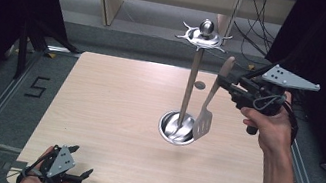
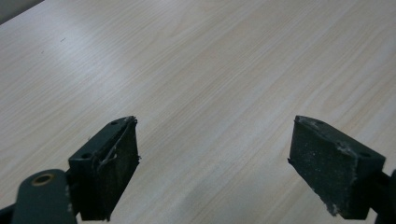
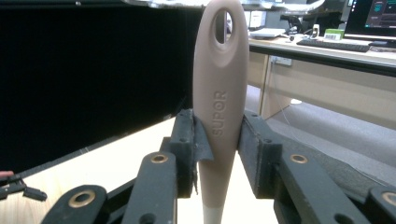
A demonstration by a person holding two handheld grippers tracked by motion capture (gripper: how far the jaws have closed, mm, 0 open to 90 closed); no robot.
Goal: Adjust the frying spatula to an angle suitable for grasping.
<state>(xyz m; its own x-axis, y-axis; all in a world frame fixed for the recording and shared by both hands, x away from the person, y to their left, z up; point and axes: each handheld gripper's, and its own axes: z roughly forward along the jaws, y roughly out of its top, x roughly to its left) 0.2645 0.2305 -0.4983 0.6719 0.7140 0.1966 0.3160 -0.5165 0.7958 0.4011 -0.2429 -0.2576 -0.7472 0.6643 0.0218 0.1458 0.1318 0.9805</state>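
1. Spatula (image 1: pixel 209 105) handle is sitting clamped between the two pads of my right gripper (image 1: pixel 226 82); in the right gripper view the beige handle (image 3: pixel 219 107) is standing upright between the jaws, with its hanging hole above them.
2. I am holding the spatula up over the table (image 1: pixel 111 113), its slotted metal blade hanging down beside the pole of the utensil stand (image 1: pixel 193 76), just at the rim of the stand's round metal base (image 1: pixel 176 127). From the high view I cannot quite tell whether the blade is touching that rim.
3. I am seeing the stand's hook ring (image 1: pixel 205 35) above and slightly left of the handle tip.
4. My left gripper (image 1: pixel 73 169) is resting low at the near left corner of the table, well apart from the stand, its jaws standing wide apart with bare wood (image 2: pixel 210 84) between them.
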